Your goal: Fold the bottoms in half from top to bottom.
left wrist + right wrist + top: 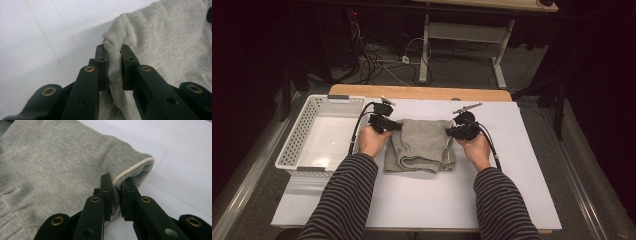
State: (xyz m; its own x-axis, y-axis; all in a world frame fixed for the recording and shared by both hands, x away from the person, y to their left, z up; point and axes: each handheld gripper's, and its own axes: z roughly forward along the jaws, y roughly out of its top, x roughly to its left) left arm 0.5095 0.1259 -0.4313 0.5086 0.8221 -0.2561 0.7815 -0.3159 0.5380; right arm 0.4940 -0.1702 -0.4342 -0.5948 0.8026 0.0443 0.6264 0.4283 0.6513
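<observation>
Closest to the camera in the high view, two striped sleeves [347,200] come in from the bottom edge, each hand wrapped around a black gripper. The left gripper [393,126] has its jaws clamped on the left edge of a folded grey garment [421,144]; in the left gripper view the left gripper [114,53] pinches a bunched ridge of that knit fabric [160,37] tight between the pads. The right gripper [453,131] does the same on the other side: in the right gripper view the right gripper [117,185] is squeezed shut on the cloth right at a corner with a white piped edge [130,171].

The garment lies flat on the white table top [522,170], roughly mid-table, between the two hands. Just left of it, beside the left hand, sits a white perforated basket [297,135]. Farther back, a strip of wooden board [422,92] runs along the far edge, and beyond that, cables [377,62] lie on the floor next to white desk legs [424,50].
</observation>
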